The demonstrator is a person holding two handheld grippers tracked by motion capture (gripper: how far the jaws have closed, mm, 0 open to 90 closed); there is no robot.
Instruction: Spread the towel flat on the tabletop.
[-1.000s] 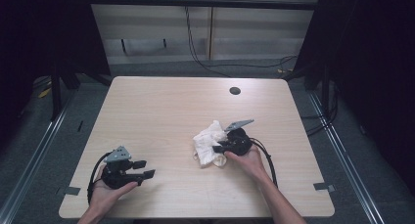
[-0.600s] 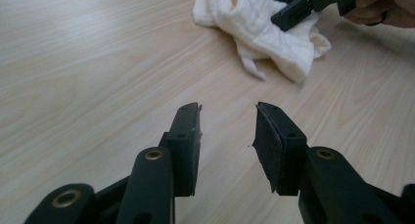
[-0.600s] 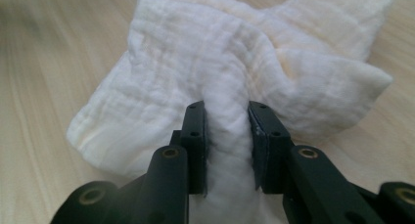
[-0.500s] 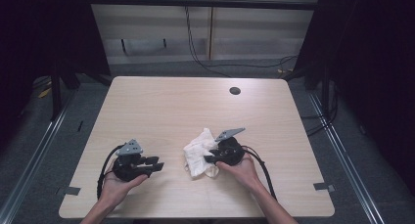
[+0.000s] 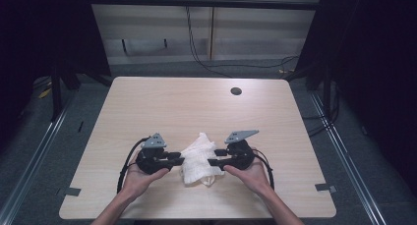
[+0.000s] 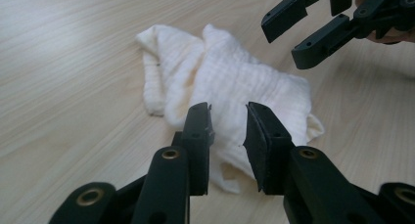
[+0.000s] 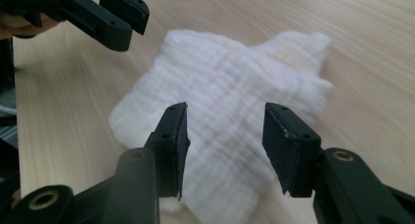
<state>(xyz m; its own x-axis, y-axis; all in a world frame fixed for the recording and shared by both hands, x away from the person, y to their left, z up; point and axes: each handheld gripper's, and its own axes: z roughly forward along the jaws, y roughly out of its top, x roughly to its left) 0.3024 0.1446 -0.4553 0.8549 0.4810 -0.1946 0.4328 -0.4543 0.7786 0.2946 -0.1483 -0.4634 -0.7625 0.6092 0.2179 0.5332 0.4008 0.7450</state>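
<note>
1. We're working a crumpled white cloth (image 5: 199, 158) that's sitting in the lower middle of the high view, on the table (image 5: 147, 102), between our two hands.
2. The left gripper (image 5: 176, 160) is coming in from the left of the cloth. Its jaws have just been closing, but there's a narrow gap between them. In the left gripper view they're hovering over the near edge of the cloth (image 6: 230, 82), not pinching it yet.
3. The right gripper (image 5: 212, 162) is at the cloth's right side. Its jaws have just been opening and are standing wide apart, with the cloth (image 7: 230, 101) below and beyond them, nothing clamped.
4. Our guess is we're lining up to grab two edges and spread or fold it. To do that well, we'd dip each tip down to a single layer at an outer edge instead of biting into the bunched middle, then close fully before lifting.
5. We'd also keep the two grabs well apart so the cloth is opening up, not twisting.
6. The high view is giving us the overall layout, plus a dark round hole (image 5: 236, 91) in the upper right of the tabletop.
7. The gripper views are giving us what the high view can't: the actual jaw gaps, the folds and ridges in the cloth, and the opposite gripper (image 6: 313, 26) in the upper right corner.
</note>
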